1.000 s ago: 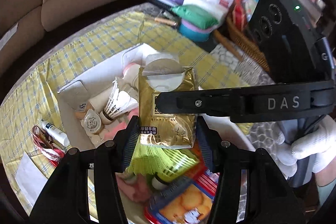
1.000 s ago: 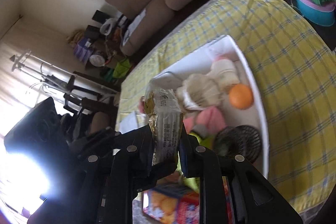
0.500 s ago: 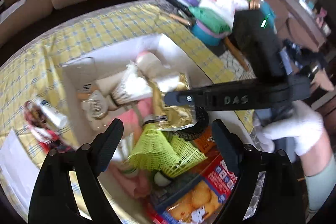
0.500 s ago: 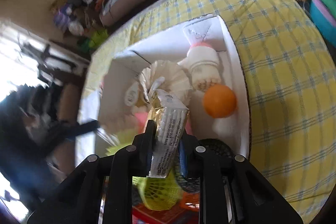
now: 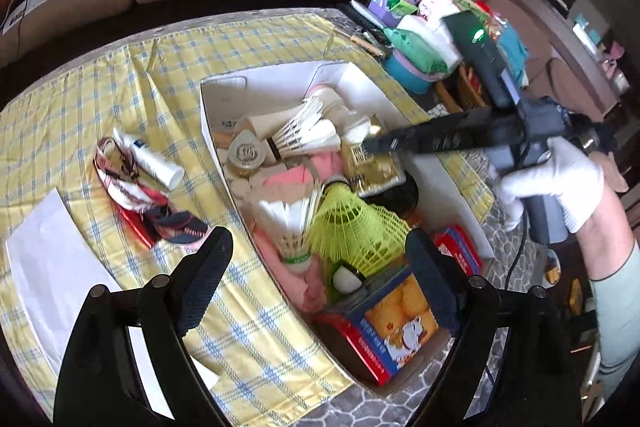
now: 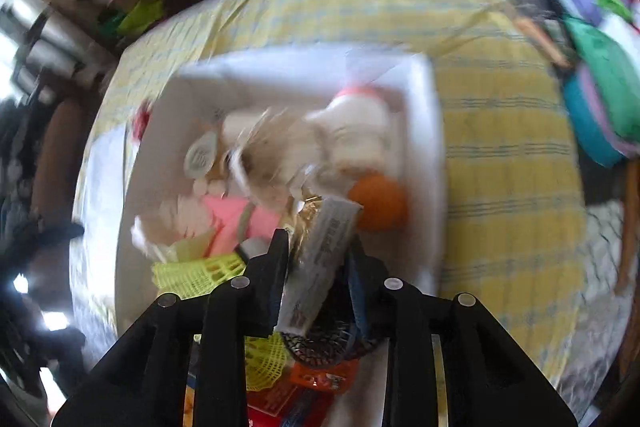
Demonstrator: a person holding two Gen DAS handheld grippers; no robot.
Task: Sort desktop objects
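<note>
The left gripper point(image 5: 316, 259) hangs over the near end of the white box point(image 5: 216, 131), its jaws just opened wide, nothing between them. Below lie a biscuit packet point(image 5: 400, 319) and a yellow-green shuttlecock point(image 5: 352, 223). Farther in, the right gripper point(image 6: 316, 263) has jaws that have just been parting around the gold sachet point(image 6: 320, 259) (whether the pads grip it, I cannot tell), over the box's clutter. Left on the yellow checked worktop point(image 5: 120, 99) lies a white tube point(image 5: 152, 159)

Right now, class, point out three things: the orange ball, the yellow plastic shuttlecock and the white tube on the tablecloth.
orange ball point(image 6: 378, 203): right wrist view, centre of its surface.
yellow plastic shuttlecock point(image 5: 352, 227): left wrist view, on its skirt.
white tube point(image 5: 150, 161): left wrist view, middle of its body.
</note>
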